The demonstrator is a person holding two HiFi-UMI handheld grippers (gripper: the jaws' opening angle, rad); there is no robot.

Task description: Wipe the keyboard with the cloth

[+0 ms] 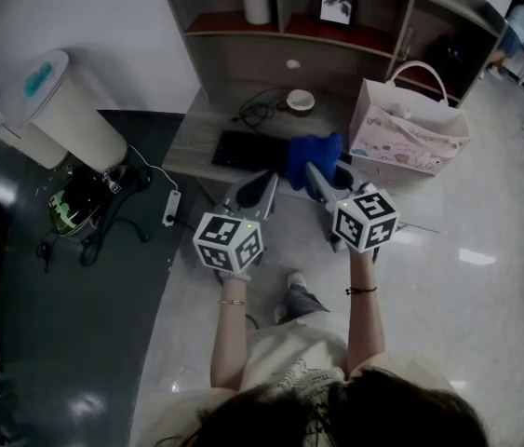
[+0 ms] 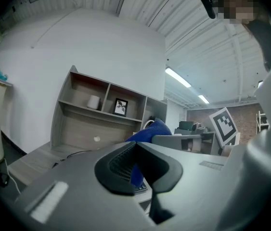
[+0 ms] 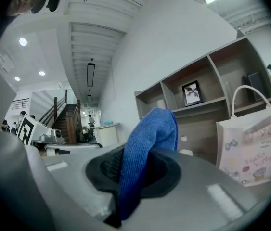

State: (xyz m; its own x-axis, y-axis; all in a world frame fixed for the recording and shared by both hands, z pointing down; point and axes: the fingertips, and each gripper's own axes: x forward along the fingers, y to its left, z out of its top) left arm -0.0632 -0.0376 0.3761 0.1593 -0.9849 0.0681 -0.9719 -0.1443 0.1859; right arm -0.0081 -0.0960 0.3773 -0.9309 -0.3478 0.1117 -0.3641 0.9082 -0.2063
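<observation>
1. Head view: the keyboard (image 1: 243,150) lies on the table (image 1: 196,130). The blue cloth (image 1: 315,152) is bunched at the keyboard's right end, at the tip of the right gripper (image 1: 315,170). The left gripper (image 1: 263,182) points at the keyboard's near edge. A bag (image 1: 410,128) stands off to the right, out of the way.
2. Left gripper view: the jaws are pressed together at the tips with nothing in them. The blue in the slit is just the cloth (image 2: 150,130) further off, with a sliver of keyboard (image 2: 142,186) under it.
3. Right gripper view: the jaws are clamped on a fold of cloth (image 3: 147,138), which sticks up past the pads. Looks like a solid hold.
4. My read: the cloth is in hand but the wiping isn't under way yet. I can't tell whether the cloth touches the keys.
5. The next move calls for bringing the right gripper down and left so the loose cloth lies on the keys. Then drag it along the rows with light pressure. The left one could steady the keyboard so it doesn't slide.
</observation>
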